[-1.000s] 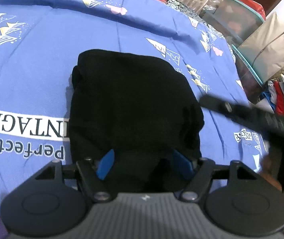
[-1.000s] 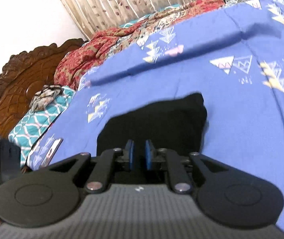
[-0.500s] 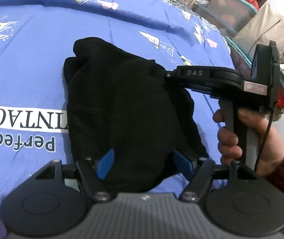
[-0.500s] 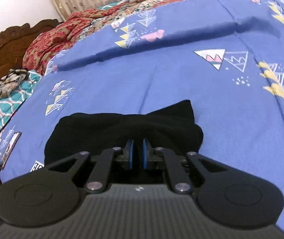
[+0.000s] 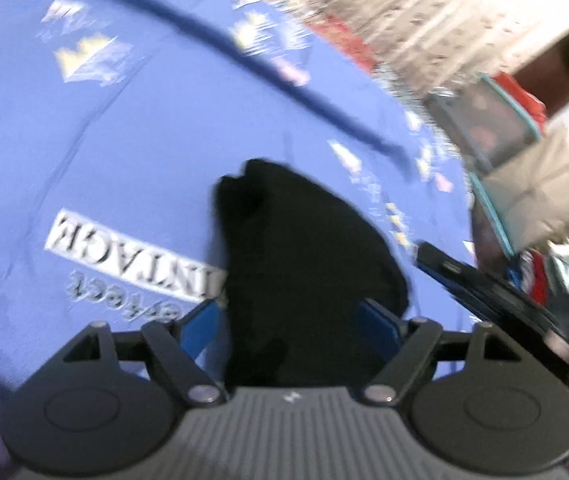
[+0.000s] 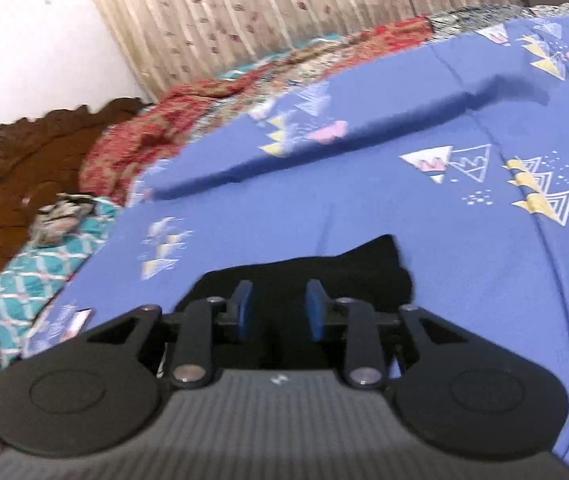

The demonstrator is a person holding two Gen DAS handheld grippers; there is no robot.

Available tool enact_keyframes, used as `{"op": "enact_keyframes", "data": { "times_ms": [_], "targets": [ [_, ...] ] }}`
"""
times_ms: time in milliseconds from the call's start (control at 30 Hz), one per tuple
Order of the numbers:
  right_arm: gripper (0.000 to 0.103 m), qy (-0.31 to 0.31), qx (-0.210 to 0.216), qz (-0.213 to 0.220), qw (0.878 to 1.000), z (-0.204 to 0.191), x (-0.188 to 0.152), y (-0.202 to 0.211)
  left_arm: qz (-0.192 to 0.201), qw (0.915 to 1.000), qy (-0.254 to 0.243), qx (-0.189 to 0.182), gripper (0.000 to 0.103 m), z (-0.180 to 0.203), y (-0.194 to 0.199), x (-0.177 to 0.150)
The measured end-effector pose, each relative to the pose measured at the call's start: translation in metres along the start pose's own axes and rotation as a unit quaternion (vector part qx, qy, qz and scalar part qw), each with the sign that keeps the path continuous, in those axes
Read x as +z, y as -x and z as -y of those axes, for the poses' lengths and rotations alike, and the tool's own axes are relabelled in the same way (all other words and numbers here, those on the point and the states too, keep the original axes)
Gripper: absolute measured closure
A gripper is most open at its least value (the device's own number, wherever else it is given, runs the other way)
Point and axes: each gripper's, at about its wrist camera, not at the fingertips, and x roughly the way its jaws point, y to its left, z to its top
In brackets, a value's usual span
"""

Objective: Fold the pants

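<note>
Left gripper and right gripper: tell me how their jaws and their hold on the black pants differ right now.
The left gripper has its jaws spread wide; the right gripper has its jaws only partly apart. The left gripper's blue pads straddle the near end of the black pants; the right gripper's pads sit over the pants' near edge. Shared: both are open, neither clamps the cloth, and the pants lie bundled on the blue bedsheet.

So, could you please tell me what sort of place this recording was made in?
Most likely a home bedroom. The black pants lie on a bed covered by a blue printed bedsheet, with a carved wooden headboard at one end and pleated floral curtains along the wall behind.
</note>
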Motion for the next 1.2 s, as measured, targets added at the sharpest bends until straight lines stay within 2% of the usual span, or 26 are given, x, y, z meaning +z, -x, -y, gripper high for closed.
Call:
{"op": "enact_keyframes", "data": {
  "times_ms": [33, 67, 100, 167, 200, 233, 300, 400, 533, 633, 700, 767, 833, 900, 967, 1067, 1200],
  "targets": [
    [0.07, 0.007, 0.008, -0.002, 1.0, -0.004, -0.003, 0.002, -0.009, 0.9999, 0.007, -0.002, 0.037, -0.003, -0.004, -0.001],
    [0.07, 0.014, 0.017, -0.006, 1.0, -0.009, -0.008, 0.003, -0.028, 0.9994, 0.016, -0.011, 0.053, -0.006, -0.012, -0.003],
    [0.07, 0.02, 0.025, -0.013, 0.999, -0.013, -0.012, 0.003, -0.046, 0.9984, 0.024, -0.021, 0.062, -0.008, -0.019, -0.005],
    [0.071, 0.033, 0.03, -0.027, 0.999, -0.017, -0.018, -0.001, -0.063, 0.9974, 0.03, -0.017, 0.069, -0.01, -0.032, -0.012],
    [0.071, 0.041, 0.024, -0.033, 0.998, -0.018, -0.021, -0.004, -0.066, 0.9975, 0.026, -0.008, 0.076, -0.009, -0.036, -0.015],
    [0.071, 0.046, 0.011, -0.041, 0.998, -0.017, -0.023, -0.009, -0.068, 0.9973, 0.026, -0.005, 0.079, -0.009, -0.038, -0.015],
    [0.086, 0.04, -0.016, -0.059, 0.997, -0.008, -0.026, -0.021, -0.075, 0.9964, 0.033, -0.021, 0.087, -0.008, -0.035, -0.017],
    [0.096, 0.0, -0.018, -0.072, 0.997, 0.014, -0.028, -0.03, -0.08, 0.9949, 0.035, -0.05, 0.088, -0.003, -0.031, -0.018],
    [0.1, -0.026, -0.012, -0.09, 0.996, 0.026, -0.037, -0.039, -0.104, 0.9933, 0.048, -0.011, 0.088, -0.015, -0.049, -0.026],
    [0.1, -0.042, -0.008, -0.09, 0.995, 0.023, -0.039, -0.035, -0.11, 0.9916, 0.065, -0.02, 0.086, -0.027, -0.056, -0.03],
    [0.1, -0.05, -0.004, -0.085, 0.995, 0.02, -0.038, -0.027, -0.106, 0.9928, 0.055, -0.013, 0.086, -0.023, -0.052, -0.028],
    [0.095, -0.06, 0.004, -0.074, 0.995, 0.017, -0.037, -0.017, -0.096, 0.9949, 0.031, 0.0, 0.083, -0.014, -0.044, -0.024],
    [0.091, -0.06, 0.012, -0.055, 0.997, 0.014, -0.038, -0.006, -0.08, 0.9966, 0.008, 0.018, 0.073, -0.002, -0.034, -0.021],
    [0.075, -0.058, 0.018, -0.037, 0.997, 0.009, -0.039, 0.006, -0.065, 0.9968, -0.018, 0.044, 0.066, 0.008, -0.024, -0.019],
    [0.069, -0.052, 0.016, -0.028, 0.998, 0.005, -0.039, 0.015, -0.052, 0.9948, -0.048, 0.073, 0.066, 0.019, -0.016, -0.02],
    [0.069, -0.043, 0.011, -0.022, 0.999, 0.0, -0.041, 0.026, -0.038, 0.9881, -0.089, 0.12, 0.062, 0.033, -0.01, -0.023],
    [0.067, -0.048, 0.001, -0.024, 0.999, -0.002, -0.048, 0.036, -0.037, 0.9781, -0.114, 0.17, 0.059, 0.041, -0.01, -0.03]
  ]
}}
